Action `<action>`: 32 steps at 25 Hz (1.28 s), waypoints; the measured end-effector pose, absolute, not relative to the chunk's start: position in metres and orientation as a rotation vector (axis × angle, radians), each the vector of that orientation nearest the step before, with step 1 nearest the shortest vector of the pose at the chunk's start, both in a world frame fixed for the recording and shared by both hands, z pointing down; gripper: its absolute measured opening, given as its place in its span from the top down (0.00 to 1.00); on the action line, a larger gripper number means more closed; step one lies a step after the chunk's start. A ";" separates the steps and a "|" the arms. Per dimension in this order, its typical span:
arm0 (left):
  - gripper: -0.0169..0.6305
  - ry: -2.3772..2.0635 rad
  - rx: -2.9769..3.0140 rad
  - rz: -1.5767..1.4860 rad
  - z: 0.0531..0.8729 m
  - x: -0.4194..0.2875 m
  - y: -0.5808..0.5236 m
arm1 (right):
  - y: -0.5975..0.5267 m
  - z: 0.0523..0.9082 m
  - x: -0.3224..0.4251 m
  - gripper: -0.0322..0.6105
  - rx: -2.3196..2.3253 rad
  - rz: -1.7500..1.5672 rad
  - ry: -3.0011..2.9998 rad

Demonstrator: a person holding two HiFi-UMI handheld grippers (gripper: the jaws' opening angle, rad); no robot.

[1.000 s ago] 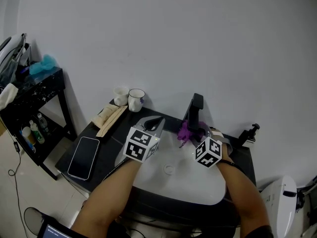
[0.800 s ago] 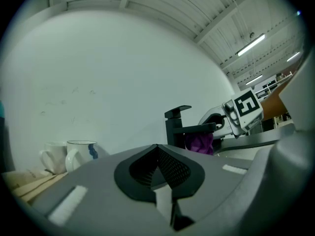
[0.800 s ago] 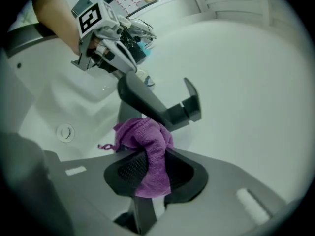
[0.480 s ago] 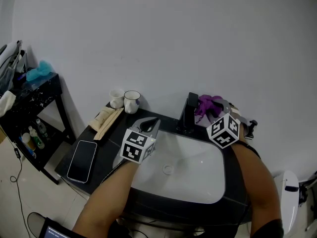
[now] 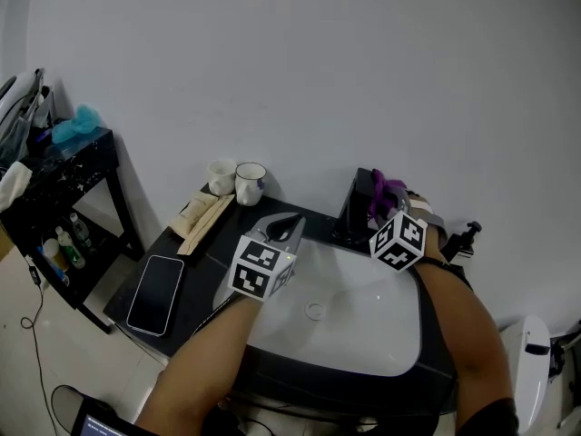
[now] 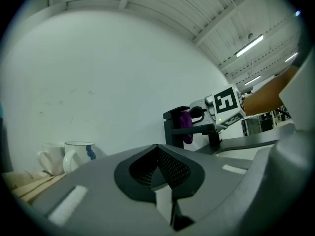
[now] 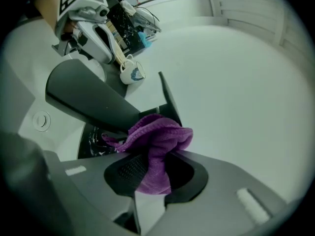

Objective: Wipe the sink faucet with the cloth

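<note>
The black sink faucet point(image 5: 360, 198) stands at the back rim of the white sink point(image 5: 381, 334). My right gripper point(image 5: 392, 205) is shut on a purple cloth point(image 5: 385, 189) and presses it against the right side of the faucet's top. In the right gripper view the purple cloth point(image 7: 155, 146) bunches between the jaws, touching the black faucet point(image 7: 91, 102). My left gripper point(image 5: 286, 228) hovers over the sink's left rim, shut with nothing in it. From the left gripper view the faucet point(image 6: 179, 127) and cloth point(image 6: 186, 127) show beyond the shut left gripper point(image 6: 158, 166).
Two mugs point(image 5: 238, 180) stand at the back left of the dark counter point(image 5: 195, 262), beside a wooden item point(image 5: 201, 216). A phone point(image 5: 154, 293) lies near the counter's left edge. A black shelf point(image 5: 54, 180) with bottles stands at far left. A black fitting point(image 5: 461, 241) is right of the sink.
My right gripper lifted the cloth from in front of the spout, swung right of the faucet, and now has come back left against its top. The left gripper barely moved.
</note>
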State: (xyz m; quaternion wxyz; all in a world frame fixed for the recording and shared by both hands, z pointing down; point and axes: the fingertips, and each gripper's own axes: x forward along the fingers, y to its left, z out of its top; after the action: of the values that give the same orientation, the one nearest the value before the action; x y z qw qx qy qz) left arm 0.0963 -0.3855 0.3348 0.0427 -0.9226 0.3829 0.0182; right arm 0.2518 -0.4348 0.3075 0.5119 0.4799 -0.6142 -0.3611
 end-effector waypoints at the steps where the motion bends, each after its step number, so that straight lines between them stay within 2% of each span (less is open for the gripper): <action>1: 0.95 1.168 -2.822 0.057 0.335 0.097 -0.385 | -0.434 0.312 0.251 0.79 1.144 -0.871 -1.476; 15: 0.95 1.148 -2.808 0.042 0.335 0.099 -0.384 | -0.420 0.413 0.246 0.79 0.953 -0.796 -1.449; 22: 0.95 1.162 -2.804 0.046 0.334 0.096 -0.383 | -0.373 0.374 0.237 0.79 1.223 -0.638 -1.740; 27: 0.95 1.182 -2.768 0.022 0.333 0.093 -0.377 | -0.321 0.358 0.217 0.79 1.463 -0.367 -2.084; 32: 0.95 1.254 -2.716 0.129 0.314 0.072 -0.368 | -0.308 0.367 0.200 0.79 1.739 0.200 -2.426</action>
State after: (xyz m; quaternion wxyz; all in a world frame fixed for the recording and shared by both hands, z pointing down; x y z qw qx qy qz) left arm 0.0723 -0.3684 0.3145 0.0737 -0.9046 0.4177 0.0430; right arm 0.1998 -0.3076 0.3671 0.0750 0.5797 -0.8086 0.0667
